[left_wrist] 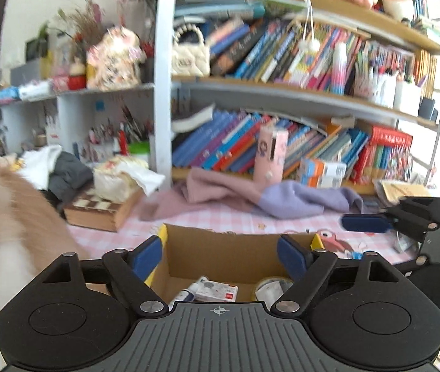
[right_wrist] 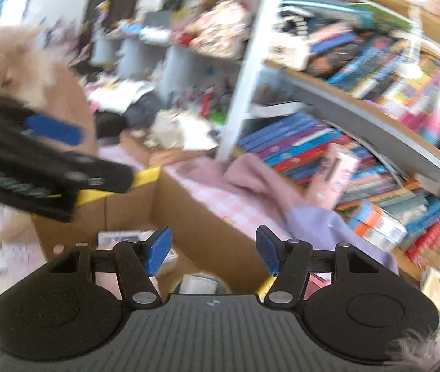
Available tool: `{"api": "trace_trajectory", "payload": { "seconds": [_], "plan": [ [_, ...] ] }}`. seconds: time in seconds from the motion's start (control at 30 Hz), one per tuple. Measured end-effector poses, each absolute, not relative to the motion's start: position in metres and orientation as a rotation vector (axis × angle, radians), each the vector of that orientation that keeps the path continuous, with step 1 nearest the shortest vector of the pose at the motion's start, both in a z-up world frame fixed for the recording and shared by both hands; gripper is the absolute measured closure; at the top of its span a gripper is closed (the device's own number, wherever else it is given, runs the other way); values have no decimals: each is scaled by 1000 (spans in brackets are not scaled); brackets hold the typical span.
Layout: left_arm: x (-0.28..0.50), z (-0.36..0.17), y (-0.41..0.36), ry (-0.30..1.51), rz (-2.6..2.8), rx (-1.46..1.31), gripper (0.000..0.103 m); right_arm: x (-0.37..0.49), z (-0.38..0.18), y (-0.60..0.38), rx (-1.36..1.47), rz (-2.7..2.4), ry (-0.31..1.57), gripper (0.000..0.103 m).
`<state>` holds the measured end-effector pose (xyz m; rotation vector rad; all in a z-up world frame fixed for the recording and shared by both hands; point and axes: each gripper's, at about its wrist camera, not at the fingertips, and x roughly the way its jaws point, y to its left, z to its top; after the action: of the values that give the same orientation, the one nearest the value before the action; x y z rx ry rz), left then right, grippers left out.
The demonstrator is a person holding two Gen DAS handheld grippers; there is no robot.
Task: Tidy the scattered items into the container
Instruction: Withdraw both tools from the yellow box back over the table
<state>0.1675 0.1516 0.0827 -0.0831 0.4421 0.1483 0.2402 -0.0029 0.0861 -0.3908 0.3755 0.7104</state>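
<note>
An open cardboard box with yellow tape on its corners stands on the pink checked tablecloth. Inside lie a small white packet, a little bottle and a tape roll. My left gripper hangs above the box, open wide, with nothing between its blue pads. To its right, one blue pad of the right gripper shows. In the blurred right wrist view my right gripper is open and empty over the box, above the tape roll.
A pink and lilac cloth lies behind the box, before a crowded bookshelf. A chessboard case with a bundle on it sits at the left. A fluffy tan and white furry shape fills the left edge.
</note>
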Motion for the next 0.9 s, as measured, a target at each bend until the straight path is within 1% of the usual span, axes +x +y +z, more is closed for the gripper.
{"api": "trace_trajectory", "payload": {
  "seconds": [0.27, 0.4, 0.5, 0.67, 0.9],
  "plan": [
    [111, 77, 148, 411, 194, -161, 15, 207, 84, -55, -161, 554, 441, 43],
    [87, 71, 142, 402, 232, -161, 15, 179, 78, -71, -140, 495, 433, 40],
    [64, 66, 133, 390, 259, -126, 15, 156, 70, -77, -158, 468, 432, 40],
    [30, 53, 119, 457, 277, -90, 13, 116, 61, -87, -195, 453, 422, 40],
    [-5, 37, 110, 542, 298, -99, 13, 76, 48, -101, -132, 470, 536, 40]
  ]
}}
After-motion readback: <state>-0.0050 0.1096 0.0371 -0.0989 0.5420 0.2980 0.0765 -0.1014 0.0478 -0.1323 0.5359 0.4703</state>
